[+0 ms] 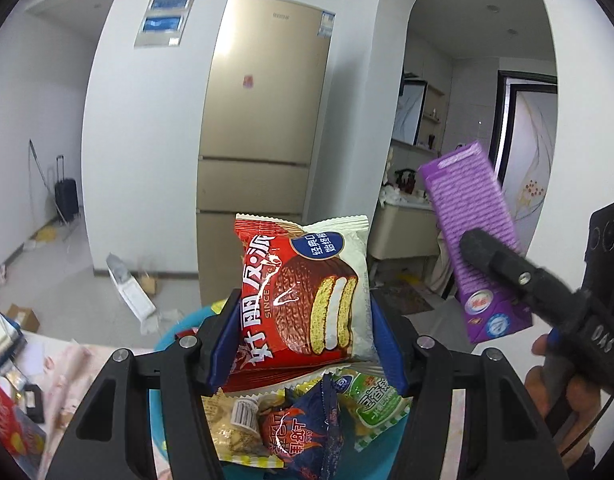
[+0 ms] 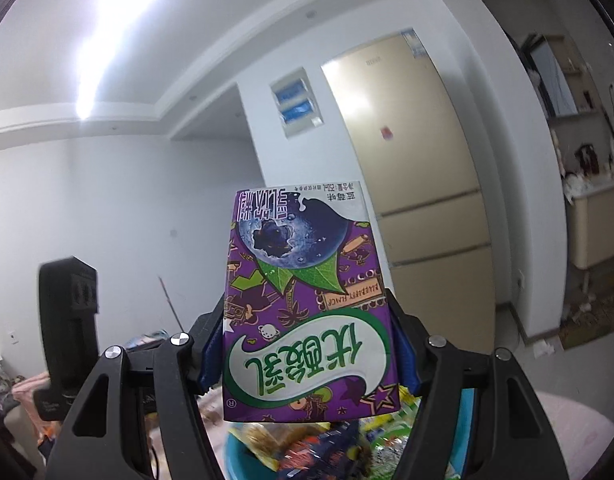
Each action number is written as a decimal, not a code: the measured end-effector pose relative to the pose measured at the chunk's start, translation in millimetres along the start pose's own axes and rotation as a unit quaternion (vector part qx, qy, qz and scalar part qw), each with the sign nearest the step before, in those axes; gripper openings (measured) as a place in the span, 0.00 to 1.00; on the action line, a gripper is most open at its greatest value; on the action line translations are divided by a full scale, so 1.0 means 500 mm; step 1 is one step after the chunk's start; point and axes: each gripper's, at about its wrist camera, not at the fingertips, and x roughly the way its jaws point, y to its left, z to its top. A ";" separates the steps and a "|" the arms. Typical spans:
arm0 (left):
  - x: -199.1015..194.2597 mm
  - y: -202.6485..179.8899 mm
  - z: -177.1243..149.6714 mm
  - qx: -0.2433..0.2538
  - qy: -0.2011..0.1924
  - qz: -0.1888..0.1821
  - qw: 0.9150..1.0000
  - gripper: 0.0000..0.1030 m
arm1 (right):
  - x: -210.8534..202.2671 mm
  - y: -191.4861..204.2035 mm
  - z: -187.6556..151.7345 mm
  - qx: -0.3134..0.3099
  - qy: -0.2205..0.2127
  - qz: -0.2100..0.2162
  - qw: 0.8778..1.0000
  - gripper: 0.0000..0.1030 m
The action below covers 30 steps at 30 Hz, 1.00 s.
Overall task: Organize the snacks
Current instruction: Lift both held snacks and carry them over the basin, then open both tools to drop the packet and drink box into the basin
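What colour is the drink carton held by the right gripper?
Purple drink carton, with a blueberry, green leaves and white-green label; clearest in the right wrist view.

My left hand-held gripper (image 1: 303, 336) is a black plastic frame of two forked, open-webbed arms, each pinned with round silver screw heads near the front. Its two fingers (image 1: 223, 344) carry deep blue pads on their inner faces. My right hand-held gripper (image 2: 309, 350) has the same build: matte black linkage, silver screws, blue-lined fingers (image 2: 211, 350). From the left wrist camera I see the right unit side-on, a rough black finger with one small silver screw, white "DAS" lettering on the body, a thin black cable trailing below, and a boxy black housing with round embossed markings above it.
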 end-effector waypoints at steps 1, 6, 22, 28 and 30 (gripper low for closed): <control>0.015 0.004 -0.003 -0.003 0.005 -0.002 1.000 0.60 | 0.008 -0.009 -0.004 0.004 0.006 -0.007 1.000 0.64; 0.086 0.029 -0.029 -0.022 0.036 0.000 0.999 0.60 | 0.034 -0.037 -0.024 0.031 0.026 -0.018 0.999 0.64; 0.113 0.073 -0.041 -0.070 0.029 0.023 0.997 1.00 | 0.081 -0.028 -0.040 0.036 0.063 -0.019 0.997 0.64; 0.087 0.077 -0.035 -0.071 0.016 0.074 0.995 1.00 | 0.113 -0.032 -0.050 0.039 0.053 -0.014 0.998 0.65; 0.084 0.090 -0.036 -0.079 0.014 0.098 0.992 1.00 | 0.132 -0.042 -0.061 0.054 0.054 -0.014 0.997 0.65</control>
